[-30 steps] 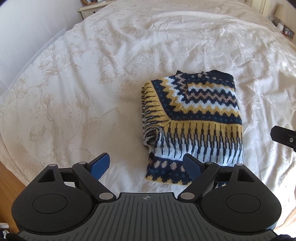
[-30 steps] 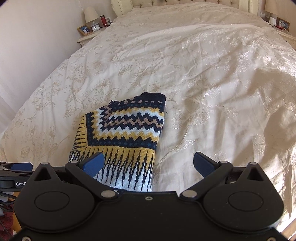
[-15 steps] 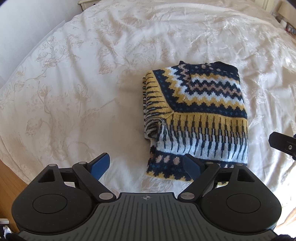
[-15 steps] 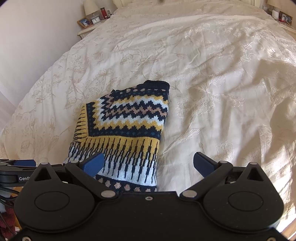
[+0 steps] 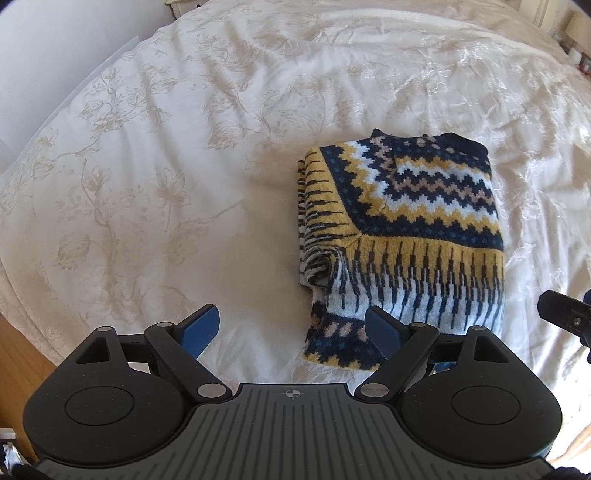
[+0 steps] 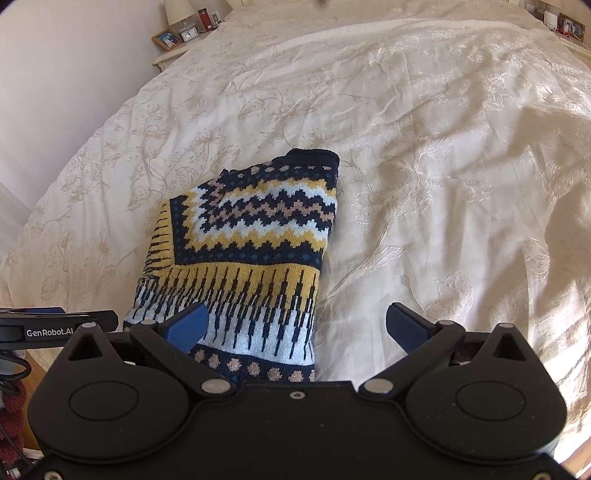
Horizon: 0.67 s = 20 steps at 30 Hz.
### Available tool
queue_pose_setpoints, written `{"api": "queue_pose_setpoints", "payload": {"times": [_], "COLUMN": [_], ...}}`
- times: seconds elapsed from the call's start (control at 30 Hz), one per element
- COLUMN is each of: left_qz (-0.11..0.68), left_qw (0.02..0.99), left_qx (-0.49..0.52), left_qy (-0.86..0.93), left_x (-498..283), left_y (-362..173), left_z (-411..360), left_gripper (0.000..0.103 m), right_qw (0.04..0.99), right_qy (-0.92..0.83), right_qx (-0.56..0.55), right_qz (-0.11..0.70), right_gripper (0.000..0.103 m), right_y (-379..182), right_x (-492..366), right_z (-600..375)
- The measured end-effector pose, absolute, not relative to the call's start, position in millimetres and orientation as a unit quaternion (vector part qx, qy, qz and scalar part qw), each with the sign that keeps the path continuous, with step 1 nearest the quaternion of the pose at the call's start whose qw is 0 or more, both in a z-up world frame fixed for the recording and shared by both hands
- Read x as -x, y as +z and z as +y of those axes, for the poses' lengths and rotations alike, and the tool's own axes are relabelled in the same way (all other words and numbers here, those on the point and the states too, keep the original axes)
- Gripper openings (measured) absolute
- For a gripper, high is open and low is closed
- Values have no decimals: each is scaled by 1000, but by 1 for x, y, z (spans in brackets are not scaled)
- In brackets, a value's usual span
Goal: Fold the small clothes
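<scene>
left gripper [image 5: 291,330]: i have it spread wide with nothing between its blue fingers, hovering over the near edge of the bed
right gripper [image 6: 295,326]: also spread wide and empty on my feed; its left finger [image 6: 186,326] sits over the sweater's near hem, whether it touches the knit i cannot tell
sweater [image 5: 402,236]: folded into a compact block, lying flat on the bedspread just ahead of my left gripper and off to its right; from the right gripper it lies ahead and to the left [image 6: 247,254]
sweater pattern: navy, mustard and white zigzag bands on the far half, striped bars and a dotted navy hem on the end nearest both grippers
sweater fold: a tucked sleeve edge bulges out on the side toward my left gripper's centre line
bedspread [image 5: 147,166]: cream with a pale floral print, wrinkled, stretching far ahead of both grippers
other gripper in view: the tip of the right unit pokes in at the right edge of the left wrist view, beside the sweater
nightstand [image 6: 173,51]: far ahead-left of the right gripper, carrying a picture frame [image 6: 166,38] and a lamp base [image 6: 177,9]
</scene>
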<state>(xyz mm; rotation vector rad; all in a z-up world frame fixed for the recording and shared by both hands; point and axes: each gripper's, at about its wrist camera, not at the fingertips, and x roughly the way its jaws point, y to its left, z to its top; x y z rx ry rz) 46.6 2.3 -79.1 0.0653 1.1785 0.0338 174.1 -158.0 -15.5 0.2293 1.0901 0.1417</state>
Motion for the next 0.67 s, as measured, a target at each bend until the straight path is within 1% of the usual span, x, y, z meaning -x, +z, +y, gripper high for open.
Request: {"api": "queue_pose_setpoints", "payload": {"times": [0.67], "left_qz": [555], "left_qw": [831], "left_qx": [-30], "left_qy": [5], "left_x": [-51], "left_y": [-80], "left_z": [-2], "left_gripper": [86], "right_qw": [838], "right_qy": [66], "right_qx": [-123], "right_qz": [528], "right_gripper": [102], "right_y": [-22], "right_x": [-175], "right_z": [-158]}}
